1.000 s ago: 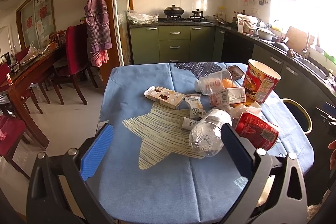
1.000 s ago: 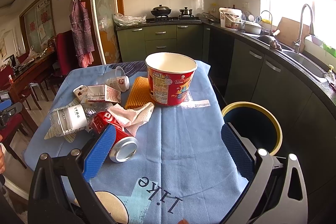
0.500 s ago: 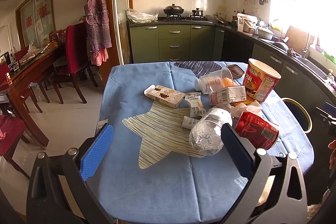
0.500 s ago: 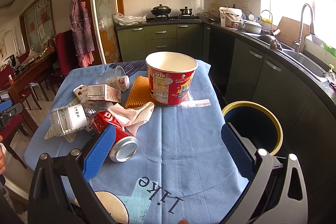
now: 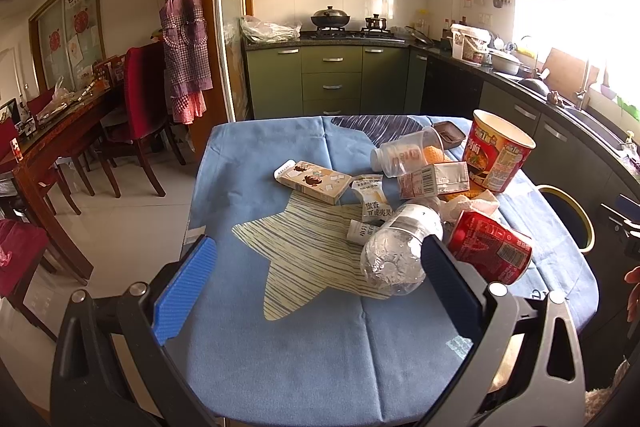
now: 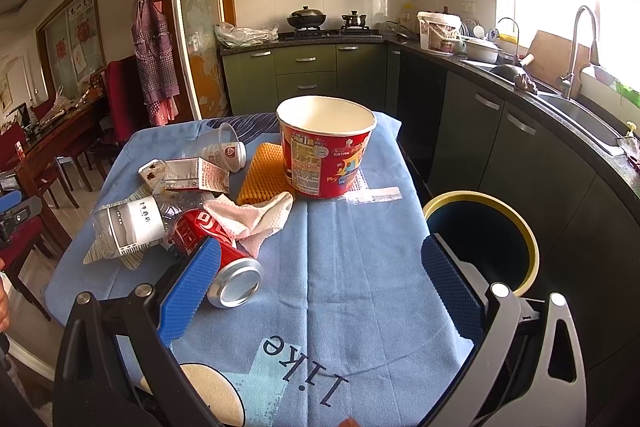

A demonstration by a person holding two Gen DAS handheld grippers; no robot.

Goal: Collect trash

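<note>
Trash lies on a blue-clothed table [image 5: 320, 347]: a crushed clear bottle [image 5: 396, 247], a red can [image 5: 490, 247], a red noodle cup [image 5: 498, 151], a carton [image 5: 434, 179], a flat snack box [image 5: 312, 181], a clear cup [image 5: 404, 153] and wrappers [image 5: 370, 201]. My left gripper [image 5: 316, 287] is open and empty above the near table edge. My right gripper [image 6: 316, 287] is open and empty; the can [image 6: 218, 259] lies just beyond its left finger. The noodle cup [image 6: 326, 145], a white tissue [image 6: 252, 217] and the bottle [image 6: 128, 227] lie further off. A yellow-rimmed bin [image 6: 484, 235] stands beside the table on the right.
Dark green kitchen cabinets [image 6: 520, 155] and a sink counter run along the right. A wooden dining table [image 5: 52, 135] with red chairs [image 5: 140, 99] stands at left. An orange mesh mat [image 6: 262, 169] lies by the noodle cup.
Both grippers have barely moved; the views shifted very slightly. Nothing was taken hold of or let go.
</note>
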